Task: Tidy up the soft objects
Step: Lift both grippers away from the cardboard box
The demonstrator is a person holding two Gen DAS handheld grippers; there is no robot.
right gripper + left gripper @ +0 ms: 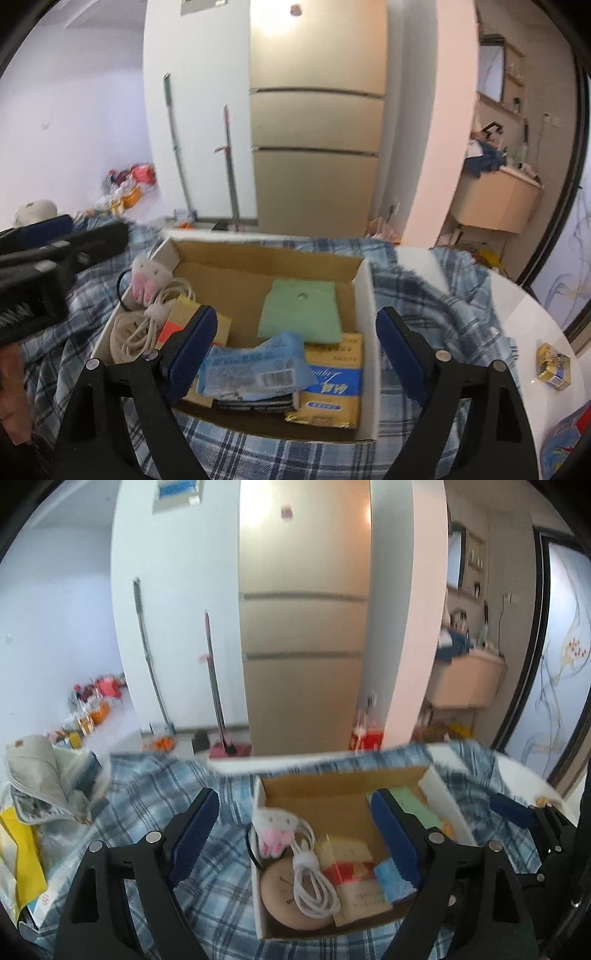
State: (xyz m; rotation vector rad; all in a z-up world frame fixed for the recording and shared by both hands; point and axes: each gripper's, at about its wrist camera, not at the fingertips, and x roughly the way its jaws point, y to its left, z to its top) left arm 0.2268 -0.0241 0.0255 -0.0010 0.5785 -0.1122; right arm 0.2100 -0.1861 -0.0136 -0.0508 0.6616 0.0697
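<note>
An open cardboard box (332,788) (364,295) sits on a blue plaid cloth (155,786) (436,295). In it lie a white-and-pink plush bunny (275,829) (147,282), a coiled white cable (314,882) (136,328), a green cloth (301,308), a light blue packet (255,363), a yellow-blue tissue pack (332,384) and a round beige disc (280,897). My left gripper (295,834) is open and empty above the box's left half. My right gripper (295,350) is open and empty above the box's front. The left gripper also shows in the right wrist view (55,251).
A grey fabric bundle (44,775) and yellow bags (22,853) lie left on the cloth. A small gold box (554,365) and a colourful pack (569,443) sit on the white table (517,306) at the right. A fridge (303,627), mops and floor clutter stand behind.
</note>
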